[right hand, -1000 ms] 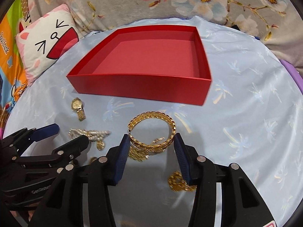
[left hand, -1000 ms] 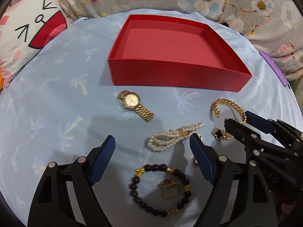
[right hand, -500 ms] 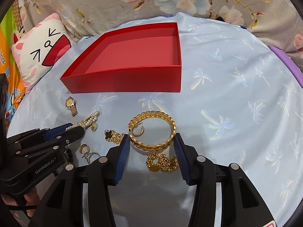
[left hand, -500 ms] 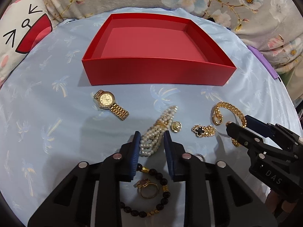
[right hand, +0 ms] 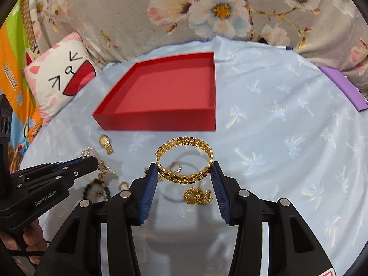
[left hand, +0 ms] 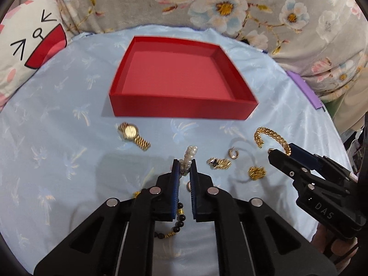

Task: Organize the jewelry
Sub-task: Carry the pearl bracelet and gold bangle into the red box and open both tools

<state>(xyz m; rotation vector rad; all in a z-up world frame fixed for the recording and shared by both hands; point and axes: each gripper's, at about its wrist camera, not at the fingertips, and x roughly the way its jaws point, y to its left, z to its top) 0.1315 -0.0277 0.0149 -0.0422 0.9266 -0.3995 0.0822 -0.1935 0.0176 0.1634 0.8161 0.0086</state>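
Note:
My left gripper (left hand: 184, 164) is shut on the white pearl bracelet (left hand: 189, 153) and holds it above the blue cloth. My right gripper (right hand: 185, 169) is shut on the gold cuff bangle (right hand: 185, 161) and holds it lifted; the bangle also shows in the left wrist view (left hand: 271, 136). The empty red box (left hand: 177, 78) stands beyond both grippers, and shows in the right wrist view (right hand: 165, 94). A gold watch (left hand: 132, 133), a black bead bracelet (left hand: 171, 227), a gold hoop earring (left hand: 233, 153), a gold clover piece (left hand: 218, 162) and a gold chain lump (left hand: 257, 172) lie on the cloth.
A cat-face cushion (left hand: 25, 53) lies at the far left. Floral fabric (left hand: 218, 7) rises behind the box. A purple strip (left hand: 303, 89) runs along the right edge of the cloth. A small ring (right hand: 124, 185) lies near the beads.
The left gripper closed on the pearl bracelet and lifted it. The right gripper raised the gold bangle off the cloth. Both views pulled back from the box.

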